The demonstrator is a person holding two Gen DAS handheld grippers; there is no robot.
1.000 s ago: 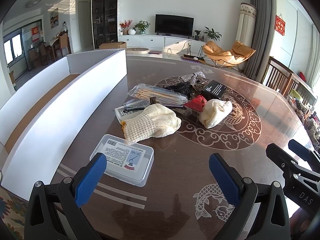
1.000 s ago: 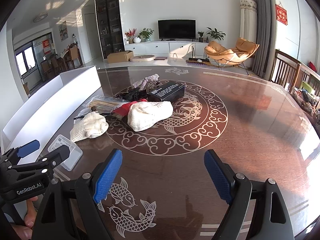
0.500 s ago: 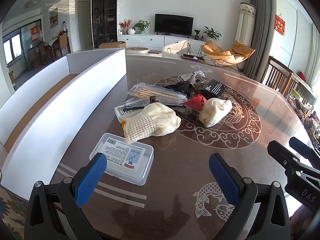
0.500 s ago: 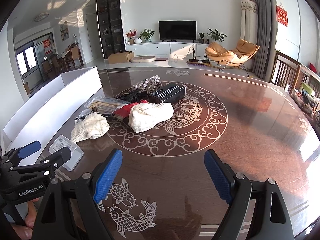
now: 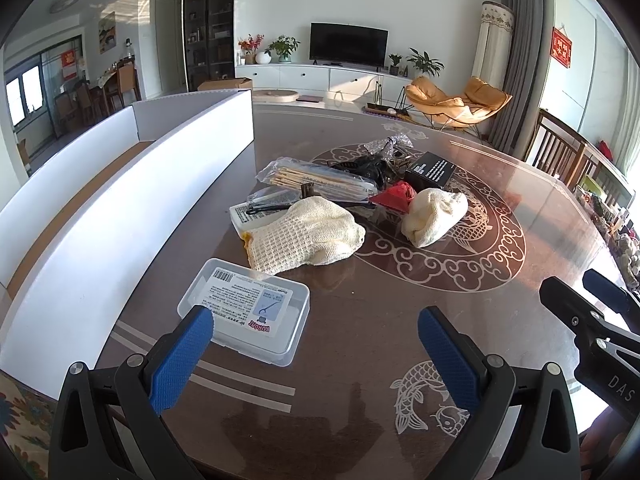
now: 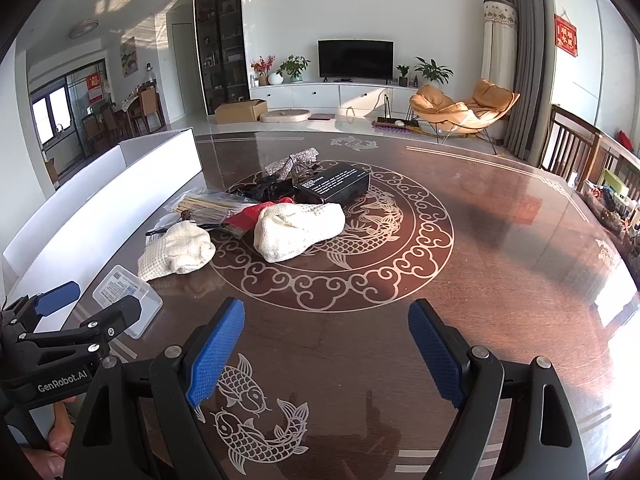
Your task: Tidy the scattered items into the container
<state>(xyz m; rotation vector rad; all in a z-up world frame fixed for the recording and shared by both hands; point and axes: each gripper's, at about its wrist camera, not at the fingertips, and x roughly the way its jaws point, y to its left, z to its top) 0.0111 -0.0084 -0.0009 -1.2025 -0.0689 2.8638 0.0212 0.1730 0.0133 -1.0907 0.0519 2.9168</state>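
A long white container with a brown floor lies along the table's left side. Scattered beside it are a clear plastic case with a printed label, two cream knitted gloves, a bag of wooden sticks, a red item and a black box. My left gripper is open, its left pad just over the case's near corner. My right gripper hangs open above bare table, well short of the pile.
The dark wooden table has a pale fish and cloud inlay and wide bare room at the right. Wooden chairs stand along its right edge. A silver crinkled item lies at the pile's far end.
Both grippers have crept slightly forward toward the pile. Nothing on the table has moved.
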